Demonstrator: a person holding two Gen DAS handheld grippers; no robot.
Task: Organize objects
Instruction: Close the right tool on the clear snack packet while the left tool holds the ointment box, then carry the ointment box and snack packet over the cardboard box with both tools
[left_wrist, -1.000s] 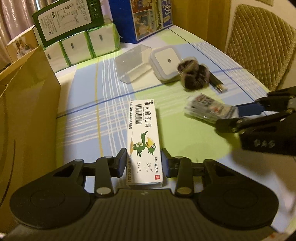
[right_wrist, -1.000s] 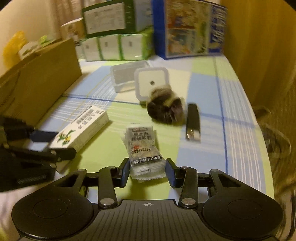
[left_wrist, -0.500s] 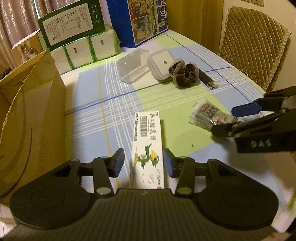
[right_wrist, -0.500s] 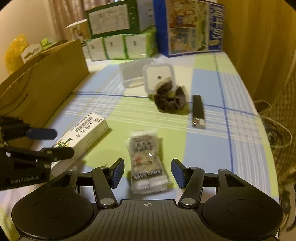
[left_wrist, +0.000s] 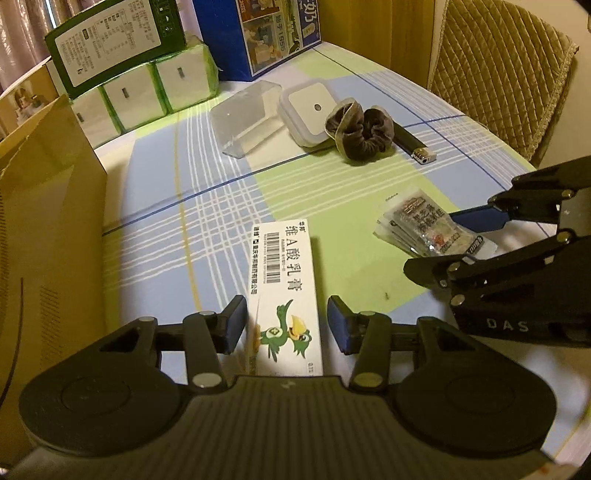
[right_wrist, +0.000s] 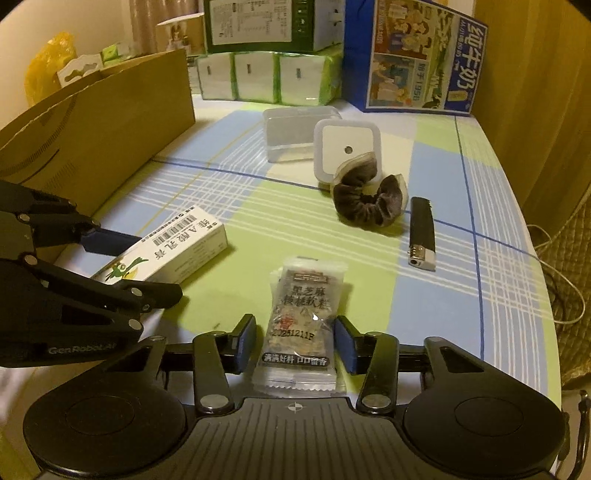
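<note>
counter (right_wrist: 436, 177) wears a checked cloth of blue, green and white. lying on it: a white ointment box (left_wrist: 286, 280), a clear snack packet (right_wrist: 301, 325), a dark scrunchie (right_wrist: 367, 201) touching a white square case (right_wrist: 347, 149), a black lighter (right_wrist: 421, 232) just beside the scrunchie, a clear plastic box (right_wrist: 291, 134), tissue packs (right_wrist: 266, 79) at the back, a brown paper bag (right_wrist: 96, 125) along the left.

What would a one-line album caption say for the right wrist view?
Right gripper, jaws open, straddles a snack packet on a checked tablecloth.
</note>
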